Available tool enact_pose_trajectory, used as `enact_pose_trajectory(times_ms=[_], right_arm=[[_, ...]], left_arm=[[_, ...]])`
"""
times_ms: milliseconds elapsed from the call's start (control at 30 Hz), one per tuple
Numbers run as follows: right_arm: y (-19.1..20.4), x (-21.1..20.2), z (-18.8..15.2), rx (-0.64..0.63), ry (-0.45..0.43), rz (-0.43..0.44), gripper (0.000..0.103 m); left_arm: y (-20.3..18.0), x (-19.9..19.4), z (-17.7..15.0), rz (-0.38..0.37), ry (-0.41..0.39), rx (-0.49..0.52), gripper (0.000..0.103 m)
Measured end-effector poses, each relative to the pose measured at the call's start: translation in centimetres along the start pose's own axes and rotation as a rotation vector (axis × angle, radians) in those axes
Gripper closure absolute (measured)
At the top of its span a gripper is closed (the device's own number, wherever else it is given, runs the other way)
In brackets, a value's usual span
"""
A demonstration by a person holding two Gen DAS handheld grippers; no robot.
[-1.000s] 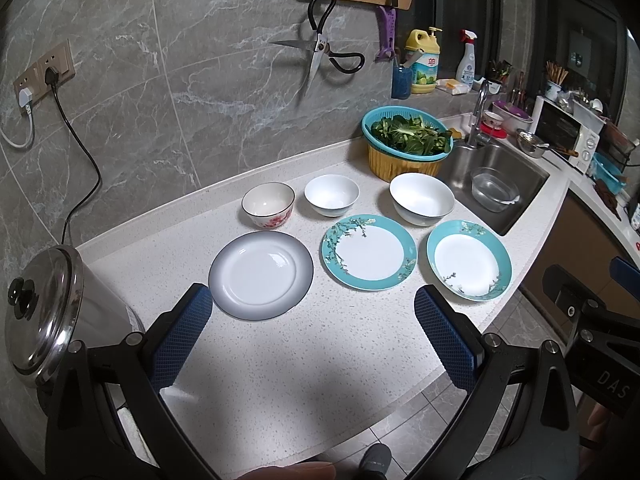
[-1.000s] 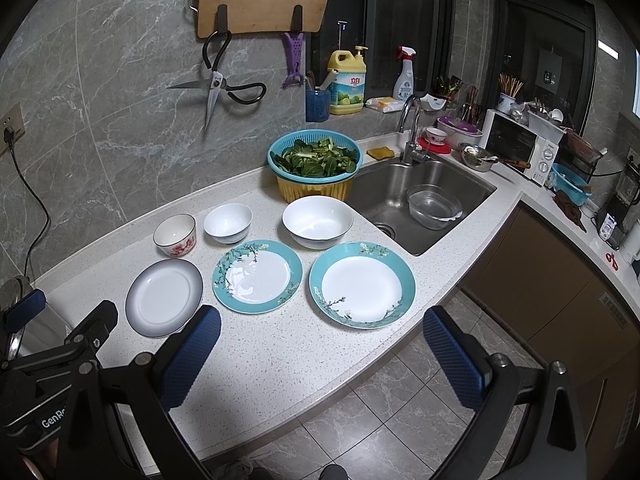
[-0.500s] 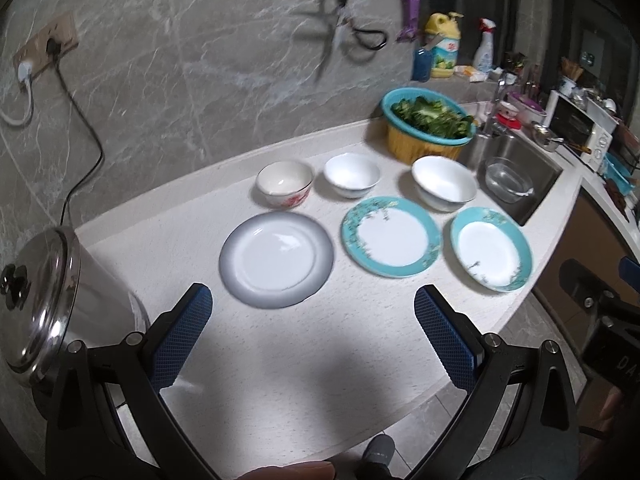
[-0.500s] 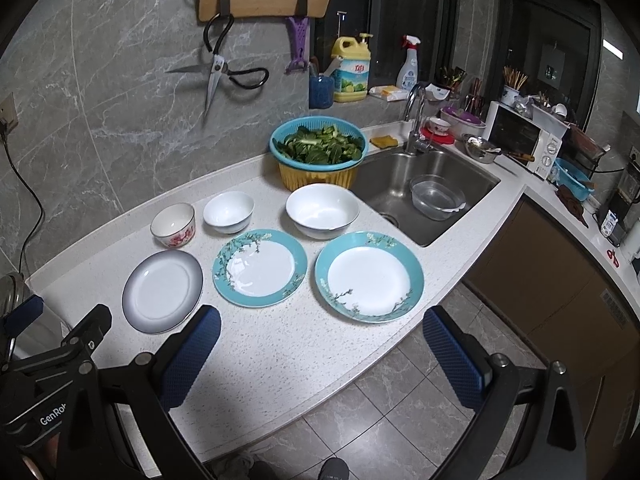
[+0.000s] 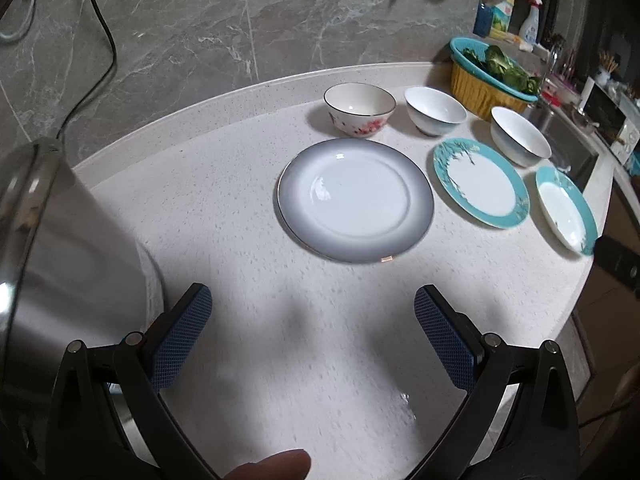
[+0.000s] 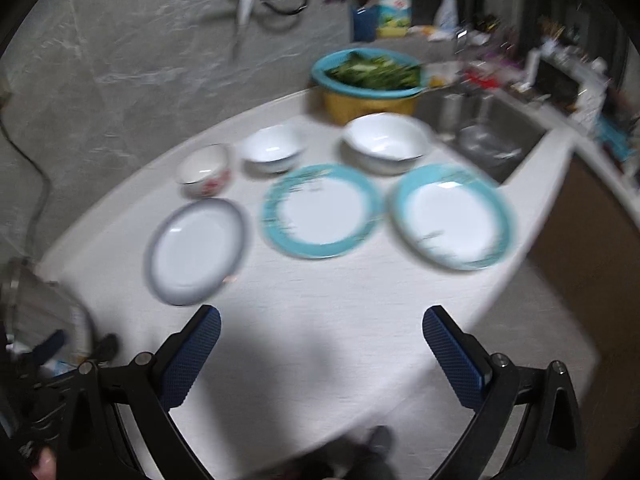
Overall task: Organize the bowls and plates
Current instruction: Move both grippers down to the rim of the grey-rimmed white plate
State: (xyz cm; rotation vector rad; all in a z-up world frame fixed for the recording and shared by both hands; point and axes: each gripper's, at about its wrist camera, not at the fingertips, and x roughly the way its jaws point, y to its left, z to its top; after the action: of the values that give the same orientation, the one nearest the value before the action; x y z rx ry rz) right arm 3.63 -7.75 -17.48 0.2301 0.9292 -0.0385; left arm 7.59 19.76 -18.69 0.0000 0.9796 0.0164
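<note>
A grey-rimmed plate (image 5: pixel 355 199) lies on the white counter (image 5: pixel 240 240), with two teal-rimmed plates (image 5: pixel 480 182) (image 5: pixel 566 210) to its right. Behind them stand a floral bowl (image 5: pixel 359 109), a small white bowl (image 5: pixel 434 110) and a larger white bowl (image 5: pixel 519 135). My left gripper (image 5: pixel 312 332) is open and empty, just short of the grey plate. My right gripper (image 6: pixel 320 356) is open and empty over the counter's front, short of the plates (image 6: pixel 198 250) (image 6: pixel 322 210) (image 6: pixel 452 216); that view is blurred.
A steel pot (image 5: pixel 52 264) stands close on the left of my left gripper. A teal and yellow basket of greens (image 5: pixel 488 76) sits at the back right, beside the sink (image 6: pixel 488 136). The counter's edge drops off at the right.
Both grippers have moved forward and down toward the counter; the plates and bowls loom larger. The dishes have not moved. Both stay open.
</note>
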Motion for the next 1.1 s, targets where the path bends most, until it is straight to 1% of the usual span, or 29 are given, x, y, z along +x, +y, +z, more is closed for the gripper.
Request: enact_pose_trajectory(times_ms=[33,67,100,133,167,200,233,267,300,333,400,433,533,567,633,700,733,767,800,833,867,900,933,967,1000,1100], right_arm=[[0.3,1.1,-0.1,0.008,0.002,0.106,0.0],[0.4,2.1,-0.1,0.017,0.026,0.178,0.0],[0.5,3.1,-0.1,0.025,0.065,0.217,0.0],[0.6,4.2,0.0,0.027,0.106,0.229,0.0],[0.7,5.3,0.1,0.021,0.137,0.237,0.0],[0.6,5.9,0.2,0.022,0.144,0.245,0.0],[0.2,7.0,0.5,0.029,0.16,0.271,0.0],[-0.1,7.8,0.8,0.049,0.183,0.309,0.0],[-0.4,9.0,1.4,0.076,0.205,0.352,0.0],[-1.0,10.5,1.8,0.132,0.236,0.418,0.0],[-1.7,12.7,2.3,0.197,0.285,0.468,0.0],[-1.8,14.5,2.7,0.221,0.327,0.498,0.0],[-1.9,17.4,3.5,0.25,0.405,0.568,0.0],[-2.0,17.9,3.8,0.259,0.411,0.584,0.0],[-2.1,18.9,4.2,0.27,0.422,0.598,0.001],[-2.2,20.2,4.6,0.268,0.441,0.592,0.011],[-2.2,21.1,4.8,0.281,0.457,0.599,0.02],[-2.4,21.7,4.8,0.295,0.472,0.601,0.026],[-2.4,22.2,4.7,0.305,0.485,0.6,0.027],[-2.4,22.8,4.6,0.307,0.498,0.59,0.027],[-2.3,23.1,4.6,0.309,0.499,0.595,0.032],[-2.2,23.3,4.6,0.307,0.498,0.6,0.034],[-2.1,23.4,4.7,0.302,0.49,0.597,0.037],[-2.0,23.5,4.8,0.297,0.479,0.591,0.037],[-1.8,23.6,4.9,0.293,0.472,0.587,0.037],[-1.7,23.8,5.3,0.288,0.465,0.58,0.037]], left_arm=[[0.3,0.7,0.5,0.0,0.024,0.006,0.0],[0.9,2.0,1.0,0.001,0.061,0.012,0.0],[1.1,3.0,1.8,-0.001,0.087,0.014,0.0],[1.2,3.9,2.6,0.003,0.105,0.017,0.0],[1.5,4.8,3.6,0.011,0.101,0.024,0.0],[2.1,5.9,4.6,0.02,0.095,0.026,0.0],[2.2,6.5,5.3,0.026,0.106,0.021,0.0],[2.5,7.5,6.2,0.029,0.128,0.01,0.0],[2.9,8.8,7.3,0.017,0.148,0.001,0.0],[3.3,9.9,8.2,0.015,0.164,-0.008,0.0],[3.9,12.1,10.0,0.033,0.204,-0.021,0.0],[4.0,12.9,10.7,0.037,0.214,-0.018,0.0],[4.4,16.0,12.6,0.042,0.274,-0.01,0.001],[4.4,16.7,13.0,0.039,0.29,-0.013,0.002],[4.5,17.8,13.3,0.006,0.301,-0.029,0.002],[4.6,18.8,13.4,-0.016,0.324,-0.053,0.004],[4.4,19.2,13.3,-0.014,0.34,-0.051,0.006],[4.3,19.7,13.3,-0.009,0.357,-0.041,0.013],[4.1,20.3,13.4,-0.001,0.37,-0.022,0.019],[4.1,20.9,13.5,0.005,0.374,-0.01,0.021],[4.2,21.3,13.6,-0.002,0.377,-0.009,0.027],[4.4,21.6,13.7,-0.021,0.376,-0.027,0.037],[4.8,22.0,13.8,-0.049,0.376,-0.054,0.042],[5.3,22.5,13.8,-0.08,0.38,-0.088,0.049],[5.6,22.9,13.9,-0.092,0.383,-0.104,0.052],[5.9,23.8,14.2,-0.105,0.39,-0.122,0.053]])
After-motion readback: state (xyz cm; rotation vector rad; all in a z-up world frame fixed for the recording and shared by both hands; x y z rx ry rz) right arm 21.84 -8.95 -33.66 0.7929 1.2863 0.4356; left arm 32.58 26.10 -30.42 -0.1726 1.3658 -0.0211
